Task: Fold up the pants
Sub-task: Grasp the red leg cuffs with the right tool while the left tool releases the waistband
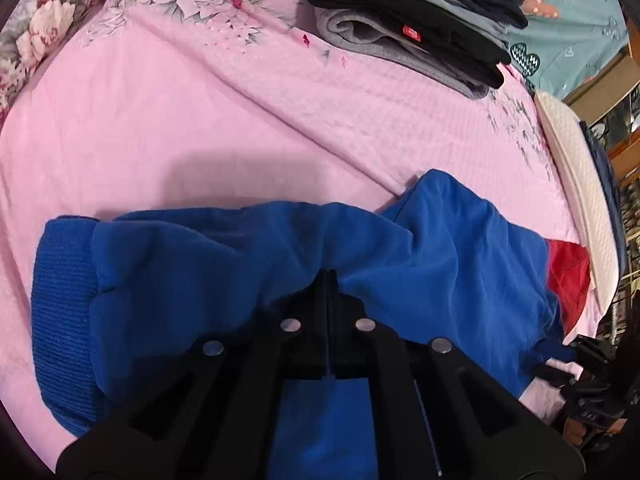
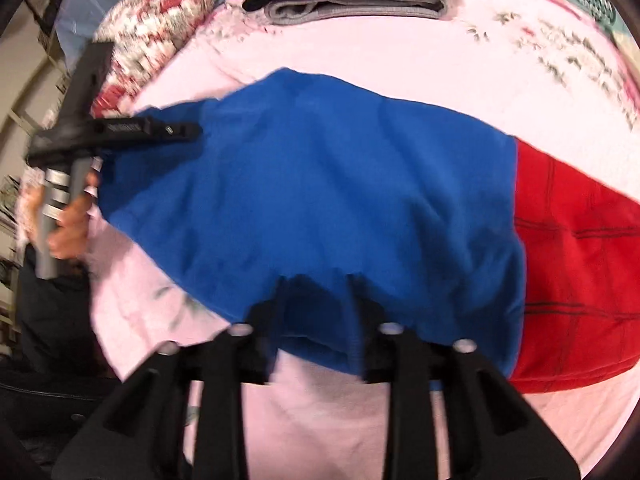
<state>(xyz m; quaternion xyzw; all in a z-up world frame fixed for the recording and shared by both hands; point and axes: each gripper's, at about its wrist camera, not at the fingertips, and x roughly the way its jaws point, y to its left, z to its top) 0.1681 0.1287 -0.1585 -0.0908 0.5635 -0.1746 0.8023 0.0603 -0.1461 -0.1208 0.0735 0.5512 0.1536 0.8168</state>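
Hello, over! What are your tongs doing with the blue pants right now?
Left tongs shut, pinching blue pants. Right tongs open at pants' near edge. Pants bunched on pink bedspread. Nothing in the way.

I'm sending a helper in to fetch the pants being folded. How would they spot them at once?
On the pink bedspread, look near the front edge, well clear of the stack of dark and grey folded clothes at the far side. The pants are bright blue fleece with a red section at one end, the only vivid garment there.
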